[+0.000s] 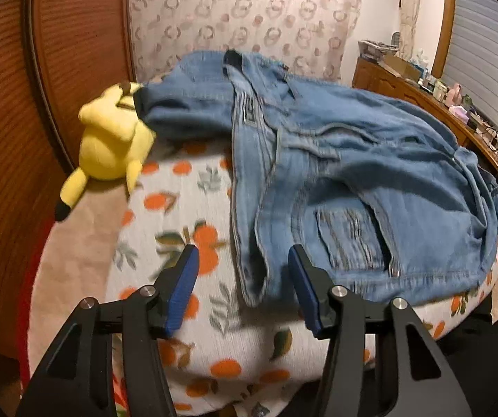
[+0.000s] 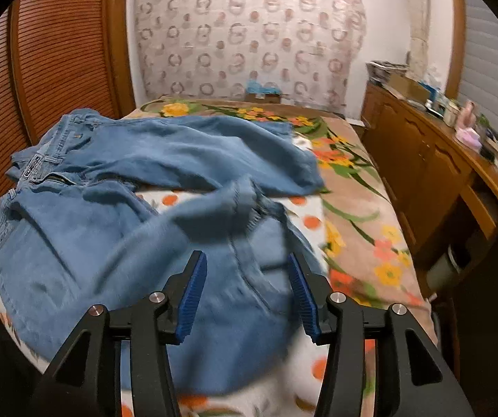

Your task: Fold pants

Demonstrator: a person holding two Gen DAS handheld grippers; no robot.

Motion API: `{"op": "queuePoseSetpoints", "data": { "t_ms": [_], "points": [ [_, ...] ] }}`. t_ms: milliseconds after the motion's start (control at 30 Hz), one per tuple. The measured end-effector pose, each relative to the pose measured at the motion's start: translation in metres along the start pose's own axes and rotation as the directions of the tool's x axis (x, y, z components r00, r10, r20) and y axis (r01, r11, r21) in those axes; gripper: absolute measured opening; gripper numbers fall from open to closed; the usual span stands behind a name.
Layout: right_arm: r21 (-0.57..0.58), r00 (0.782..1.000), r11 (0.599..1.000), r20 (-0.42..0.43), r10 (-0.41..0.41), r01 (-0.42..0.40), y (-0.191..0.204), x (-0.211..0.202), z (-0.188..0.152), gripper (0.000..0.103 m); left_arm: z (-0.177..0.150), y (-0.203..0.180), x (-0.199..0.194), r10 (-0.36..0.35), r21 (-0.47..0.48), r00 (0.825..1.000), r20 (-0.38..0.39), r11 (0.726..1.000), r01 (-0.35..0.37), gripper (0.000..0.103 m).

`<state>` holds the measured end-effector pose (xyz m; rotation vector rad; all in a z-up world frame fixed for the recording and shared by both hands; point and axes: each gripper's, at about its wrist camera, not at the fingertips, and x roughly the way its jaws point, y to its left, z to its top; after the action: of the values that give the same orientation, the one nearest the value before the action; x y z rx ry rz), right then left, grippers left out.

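A pair of light blue denim pants (image 1: 353, 160) lies crumpled on a bed covered with a white blanket printed with oranges (image 1: 186, 208). In the left wrist view the waistband end is nearest, and my left gripper (image 1: 243, 253) is open and empty, its blue pads either side of a hanging waistband corner. In the right wrist view the pants (image 2: 116, 229) spread to the left with both legs reaching toward the far side, one leg end folded back. My right gripper (image 2: 247, 260) is open and empty just above a leg.
A yellow plush toy (image 1: 113, 142) lies at the bed's left edge against the pants. A wooden slatted wardrobe (image 1: 9, 104) stands left. A cluttered wooden dresser (image 2: 440, 160) runs along the right. A floral bedspread (image 2: 353, 208) covers the far side of the bed.
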<state>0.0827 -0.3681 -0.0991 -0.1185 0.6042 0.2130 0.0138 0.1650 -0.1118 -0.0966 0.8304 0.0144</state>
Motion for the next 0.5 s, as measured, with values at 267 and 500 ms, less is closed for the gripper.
{"op": "queuePoseSetpoints", "data": {
  "t_ms": [267,500],
  "points": [
    [0.033,0.998,0.999,-0.057,-0.003,0.005,-0.005,0.016,0.009,0.051,-0.013,-0.008,0.007,-0.056,-0.014,0.998,-0.024,0.998,0.056,0.055],
    [0.027,1.0,0.999,0.016,-0.018,0.018,-0.006,0.005,0.028,0.051,-0.016,-0.013,0.01,-0.06,-0.01,0.998,-0.016,0.998,0.06,0.044]
  ]
}}
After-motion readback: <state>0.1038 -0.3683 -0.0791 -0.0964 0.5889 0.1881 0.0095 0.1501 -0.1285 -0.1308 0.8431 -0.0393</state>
